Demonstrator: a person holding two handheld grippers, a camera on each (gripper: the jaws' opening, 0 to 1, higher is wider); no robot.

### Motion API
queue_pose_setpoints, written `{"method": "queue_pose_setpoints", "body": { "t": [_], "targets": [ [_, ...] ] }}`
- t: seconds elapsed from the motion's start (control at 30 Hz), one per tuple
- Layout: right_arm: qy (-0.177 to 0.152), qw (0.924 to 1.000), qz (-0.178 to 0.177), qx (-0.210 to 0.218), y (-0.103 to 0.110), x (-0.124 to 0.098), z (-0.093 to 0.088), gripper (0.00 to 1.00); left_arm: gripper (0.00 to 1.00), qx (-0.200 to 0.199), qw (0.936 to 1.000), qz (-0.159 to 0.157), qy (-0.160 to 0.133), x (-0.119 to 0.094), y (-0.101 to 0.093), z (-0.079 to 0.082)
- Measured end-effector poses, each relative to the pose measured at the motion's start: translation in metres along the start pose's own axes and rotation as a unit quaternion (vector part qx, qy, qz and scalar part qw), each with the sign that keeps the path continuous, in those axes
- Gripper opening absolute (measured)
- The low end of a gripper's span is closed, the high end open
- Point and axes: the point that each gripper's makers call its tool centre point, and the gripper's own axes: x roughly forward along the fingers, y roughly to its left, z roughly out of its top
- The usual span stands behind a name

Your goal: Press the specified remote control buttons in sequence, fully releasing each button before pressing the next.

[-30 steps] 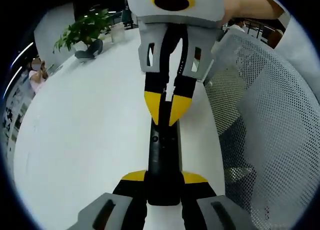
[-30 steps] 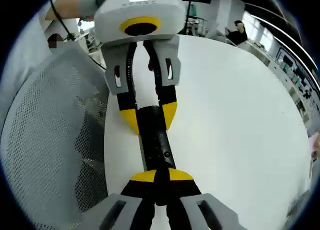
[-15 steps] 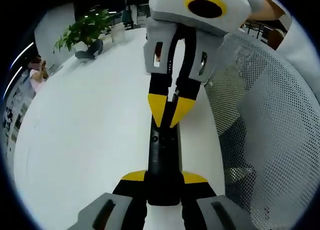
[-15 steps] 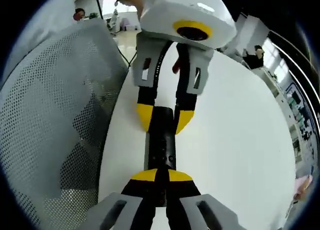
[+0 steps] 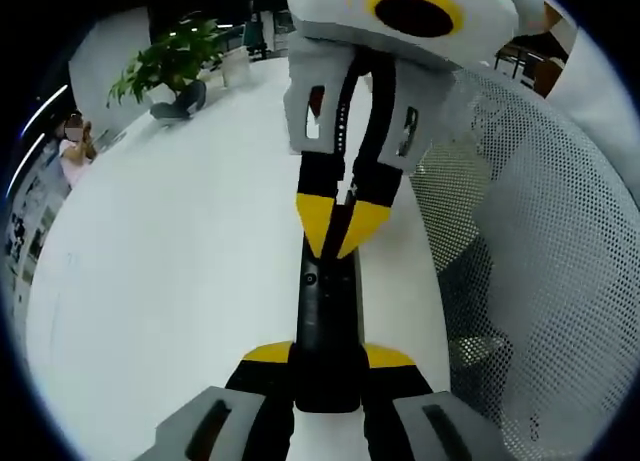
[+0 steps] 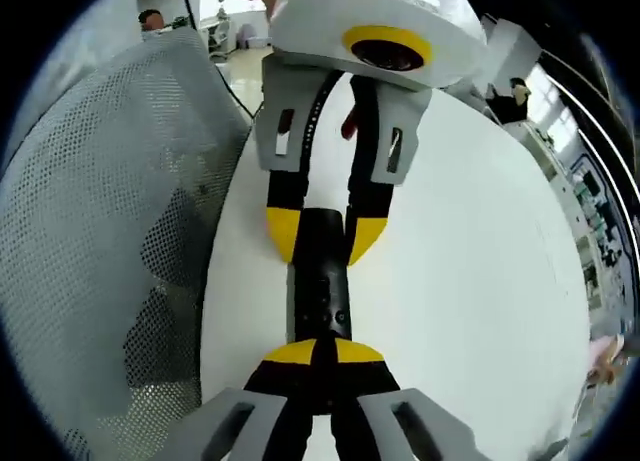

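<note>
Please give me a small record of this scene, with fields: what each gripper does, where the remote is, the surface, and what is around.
Left gripper: jaws shut on the near end of the remote control
Right gripper: jaws closed together, tips over the remote's other end; contact cannot be told
Remote: black, slim, lying along the table's edge
Surface: white table
Around: grey mesh chair beside the table; potted plant at the far end
</note>
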Motion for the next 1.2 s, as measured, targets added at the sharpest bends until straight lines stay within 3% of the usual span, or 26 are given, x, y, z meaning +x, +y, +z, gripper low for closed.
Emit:
{"method": "queue_pose_setpoints", "body": {
  "t": [0.07, 0.17, 0.27, 0.33, 0.43, 0.53, 0.6, 0.67, 0.83, 0.9, 0.97, 1.03, 1.13, 1.2],
  "targets": [
    [-0.017, 0.9955, -0.016, 0.092, -0.0023, 0.0002, 0.0006, 0.0, 0.23, -0.001, 1.0, 0.001, -0.001, -0.0001, -0.0001, 0.0001],
    [-0.021, 0.9935, -0.018, 0.111, -0.0036, -0.0004, 0.0005, 0.0, 0.23, 0.001, 1.0, 0.001, 0.001, 0.0, -0.0002, 0.0002],
    [-0.021, 0.9948, -0.011, 0.1, -0.0034, -0.0003, 0.0007, 0.0, 0.23, 0.002, 1.0, 0.001, 0.005, 0.0, -0.0002, 0.0003],
    [-0.026, 0.9994, -0.008, 0.021, -0.0023, -0.0002, 0.0018, 0.0, 0.23, 0.001, 1.0, 0.001, 0.006, -0.0001, -0.0002, 0.0002],
    [-0.037, 0.9971, -0.009, -0.066, 0.0015, -0.0013, 0.0031, 0.0, 0.23, 0.0, 1.0, 0.001, 0.01, 0.0001, -0.0002, 0.0003],
    [-0.043, 0.9958, -0.004, -0.081, 0.0025, -0.0015, 0.0025, 0.0, 0.23, -0.002, 0.9999, 0.002, 0.014, 0.0001, -0.0002, 0.0003],
    [-0.042, 0.9926, 0.004, -0.114, 0.0028, -0.0013, 0.0035, 0.0, 0.23, -0.002, 0.9999, 0.002, 0.016, -0.0001, -0.0003, 0.0002],
    [-0.032, 0.9892, 0.015, -0.143, 0.0034, -0.0014, 0.0034, 0.0, 0.23, -0.003, 0.9999, 0.002, 0.016, -0.0001, -0.0003, 0.0001],
    [-0.003, 0.9858, 0.051, -0.16, 0.0033, -0.0001, 0.0043, 0.0, 0.23, -0.003, 0.9999, 0.003, 0.014, -0.0003, -0.0005, 0.0002],
    [0.013, 0.9856, 0.068, -0.155, 0.003, 0.0008, 0.0038, 0.0, 0.23, -0.004, 0.9999, 0.003, 0.014, -0.0002, -0.0005, 0.0002],
    [0.027, 0.9888, 0.086, -0.119, 0.0028, 0.0012, 0.0035, 0.0, 0.23, -0.003, 0.9999, 0.002, 0.014, -0.0002, -0.0005, 0.0002],
    [0.026, 0.9926, 0.093, -0.074, 0.0015, 0.0018, 0.0037, 0.0, 0.23, -0.003, 0.9999, 0.002, 0.014, -0.0001, -0.0005, 0.0002],
    [0.022, 0.9938, 0.092, -0.059, 0.0, 0.0011, 0.0041, 0.0, 0.23, -0.002, 0.9999, 0.001, 0.015, -0.0002, -0.0007, 0.0003],
    [0.005, 0.9954, 0.095, -0.005, -0.0008, 0.0011, 0.005, 0.0, 0.23, -0.003, 0.9999, 0.001, 0.015, -0.0002, -0.0006, 0.0002]
  ]
}}
